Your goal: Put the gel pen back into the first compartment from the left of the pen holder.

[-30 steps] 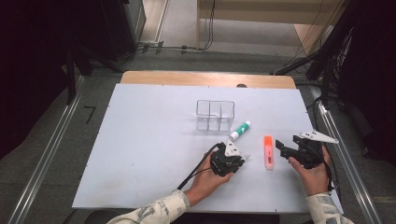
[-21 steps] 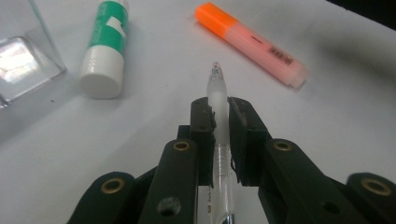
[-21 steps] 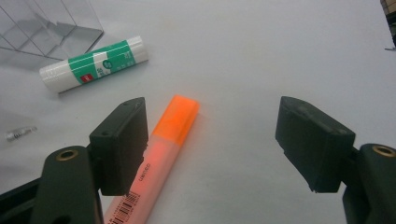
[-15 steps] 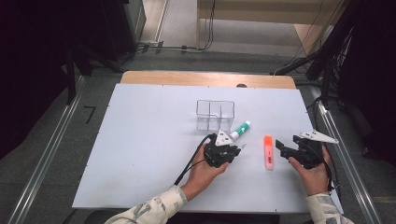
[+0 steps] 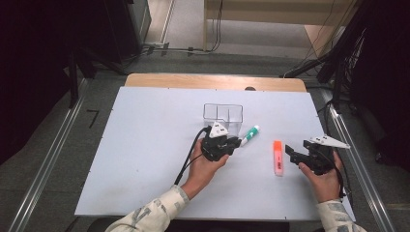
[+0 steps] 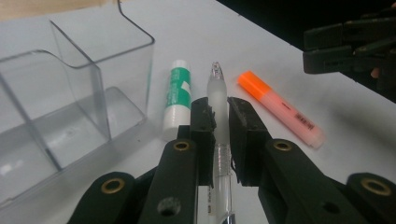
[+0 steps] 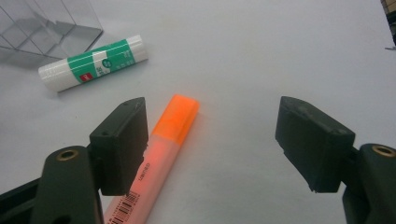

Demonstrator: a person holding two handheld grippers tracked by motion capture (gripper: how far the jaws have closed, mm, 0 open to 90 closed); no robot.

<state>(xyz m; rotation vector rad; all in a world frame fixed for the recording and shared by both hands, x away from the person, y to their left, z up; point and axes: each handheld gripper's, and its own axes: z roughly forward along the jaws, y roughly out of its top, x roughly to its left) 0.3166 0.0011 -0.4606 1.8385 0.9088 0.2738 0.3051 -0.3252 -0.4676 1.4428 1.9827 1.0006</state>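
Observation:
My left gripper (image 6: 219,106) is shut on a clear pen (image 6: 216,86), which sticks out past its jaws and is lifted off the white table. In the high view that gripper (image 5: 236,142) hovers just in front of the clear plastic box (image 5: 223,115). A green-and-white glue stick (image 5: 250,134) lies beside the box, to the right of the left gripper. An orange highlighter (image 5: 277,157) lies farther right. My right gripper (image 5: 291,151) stands open just right of the highlighter; in the right gripper view (image 7: 212,140) the highlighter (image 7: 163,140) lies by its left jaw, untouched.
The box (image 6: 70,107) has two open compartments split by a clear wall. The white table top (image 5: 145,159) has wide bare room at the left and front. Dark stands and cables ring the table; a wooden edge (image 5: 212,81) runs along its far side.
My left gripper has risen and moved left and away from me with the pen, closer to the clear box. The right gripper has stayed put.

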